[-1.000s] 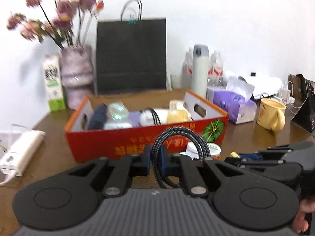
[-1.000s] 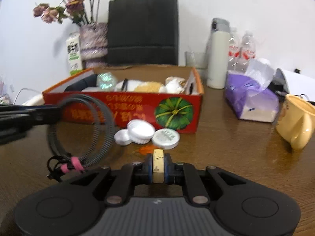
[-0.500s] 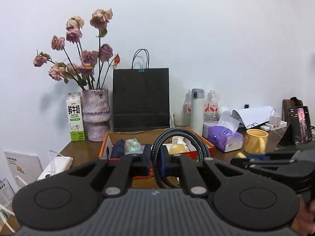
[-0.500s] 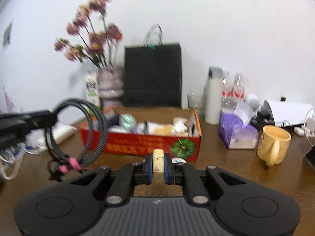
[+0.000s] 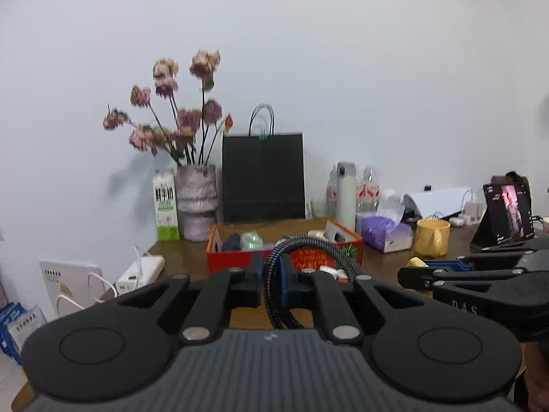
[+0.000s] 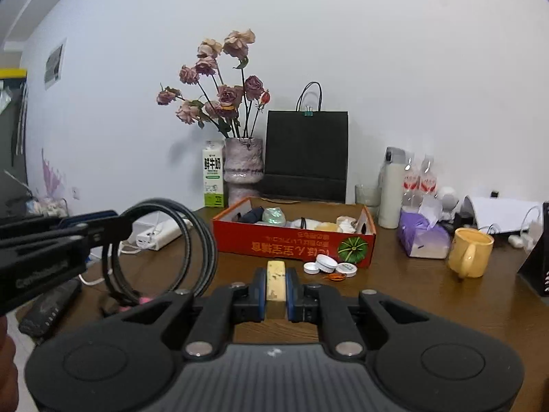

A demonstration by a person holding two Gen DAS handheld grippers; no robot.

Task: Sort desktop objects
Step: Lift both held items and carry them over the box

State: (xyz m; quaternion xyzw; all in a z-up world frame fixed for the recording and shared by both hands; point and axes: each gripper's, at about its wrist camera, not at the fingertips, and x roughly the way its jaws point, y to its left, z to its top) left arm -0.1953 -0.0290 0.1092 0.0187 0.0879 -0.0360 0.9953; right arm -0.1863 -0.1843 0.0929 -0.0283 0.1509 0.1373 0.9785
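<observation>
We are holding a coiled braided cable (image 5: 310,267) in the air, the left gripper (image 5: 271,276) clenched on its loop, above the near edge of the wooden surface (image 6: 405,292). Our right gripper (image 6: 276,283) is gripping a pale yellow block (image 6: 276,279) between its fingers (image 6: 259,286). Beyond both, the red cardboard box (image 6: 295,243) is sitting on the surface, with white bottle caps (image 6: 326,263) lying just beside its front wall.
</observation>
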